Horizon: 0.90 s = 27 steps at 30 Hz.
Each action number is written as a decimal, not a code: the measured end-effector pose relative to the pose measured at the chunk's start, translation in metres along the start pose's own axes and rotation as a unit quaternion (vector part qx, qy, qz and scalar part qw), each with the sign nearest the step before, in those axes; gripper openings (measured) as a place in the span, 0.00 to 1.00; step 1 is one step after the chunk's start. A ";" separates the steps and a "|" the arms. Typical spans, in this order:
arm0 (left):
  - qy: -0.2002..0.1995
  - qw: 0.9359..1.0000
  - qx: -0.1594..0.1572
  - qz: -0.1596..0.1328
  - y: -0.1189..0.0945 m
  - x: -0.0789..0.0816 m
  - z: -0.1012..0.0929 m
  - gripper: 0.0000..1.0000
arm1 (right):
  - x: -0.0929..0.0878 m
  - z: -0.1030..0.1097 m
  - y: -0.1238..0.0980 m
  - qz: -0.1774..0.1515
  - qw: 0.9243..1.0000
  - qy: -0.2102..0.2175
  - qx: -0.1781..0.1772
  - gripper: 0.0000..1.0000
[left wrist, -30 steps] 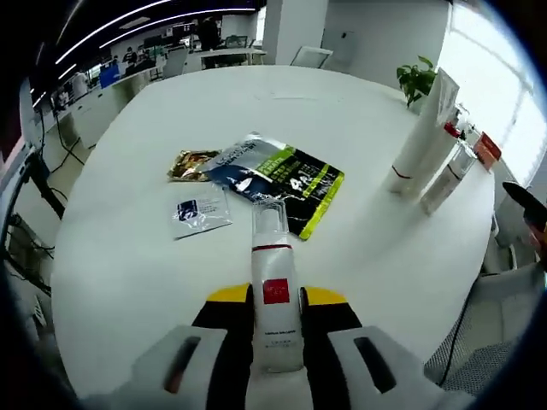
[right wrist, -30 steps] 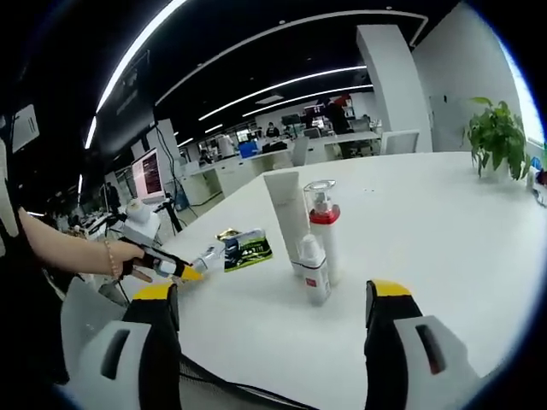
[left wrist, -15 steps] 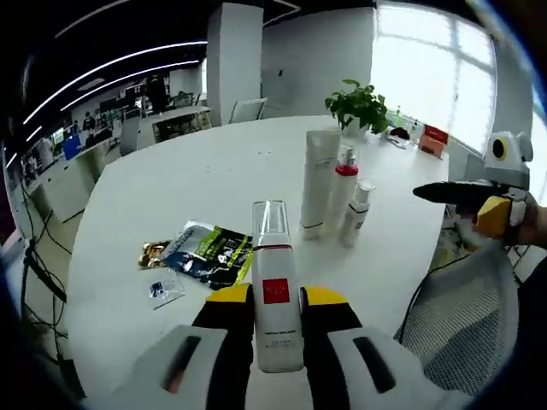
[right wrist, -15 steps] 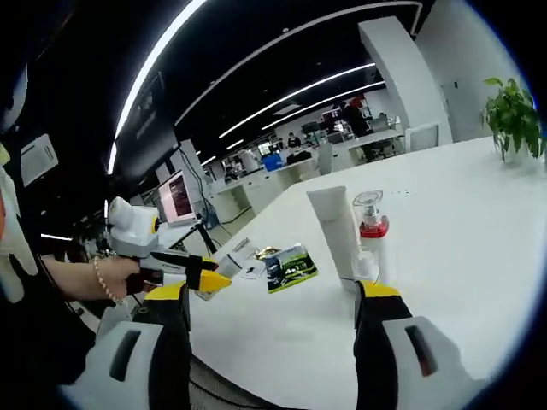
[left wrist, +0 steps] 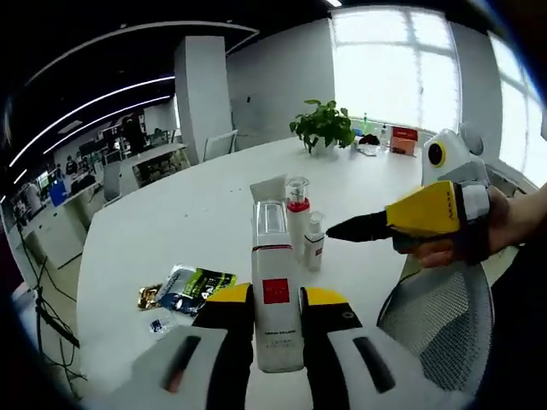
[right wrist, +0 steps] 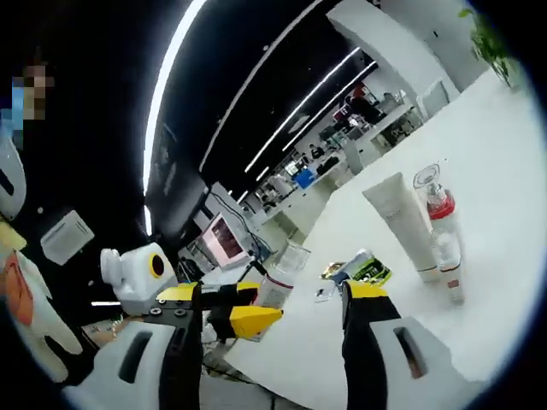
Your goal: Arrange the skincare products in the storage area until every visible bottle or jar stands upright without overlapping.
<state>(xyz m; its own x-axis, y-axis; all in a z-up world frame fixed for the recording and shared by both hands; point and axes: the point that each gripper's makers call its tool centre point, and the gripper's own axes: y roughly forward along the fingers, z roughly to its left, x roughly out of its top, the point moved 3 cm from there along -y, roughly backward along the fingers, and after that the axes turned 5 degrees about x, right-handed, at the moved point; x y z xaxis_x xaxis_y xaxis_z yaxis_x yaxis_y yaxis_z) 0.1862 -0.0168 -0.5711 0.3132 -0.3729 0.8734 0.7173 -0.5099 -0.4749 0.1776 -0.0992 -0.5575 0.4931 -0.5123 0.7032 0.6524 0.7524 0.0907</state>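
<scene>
White round surface in open office, plenty of bare room. Three products upright near the right edge: tube, pump bottle, small bottle. Left gripper clamped on clear-capped bottle, held aloft, yet to place. Right gripper wide open, empty. Sachets lying flat, well apart.

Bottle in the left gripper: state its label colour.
The bottle has a red square label, clearest in the left gripper view.
</scene>
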 end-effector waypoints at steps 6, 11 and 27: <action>0.023 1.000 -0.009 -0.008 -0.007 0.008 -0.012 0.15 | -0.013 0.002 0.011 0.008 0.999 0.040 0.012 0.58; 0.031 0.999 -0.021 -0.011 -0.010 0.007 -0.024 0.15 | -0.021 0.005 0.014 0.014 0.998 0.058 0.019 0.45; 0.049 0.998 -0.032 -0.009 -0.011 0.004 -0.035 0.17 | -0.022 0.002 0.007 0.003 0.998 0.066 0.005 0.21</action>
<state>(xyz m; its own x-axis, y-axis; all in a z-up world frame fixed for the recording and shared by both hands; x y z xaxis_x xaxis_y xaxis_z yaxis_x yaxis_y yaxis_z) 0.1578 -0.0399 -0.5658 0.2362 -0.4356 0.8686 0.6805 -0.5640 -0.4678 0.1701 -0.0817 -0.5708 0.5693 -0.5576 0.6041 0.6438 0.7594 0.0943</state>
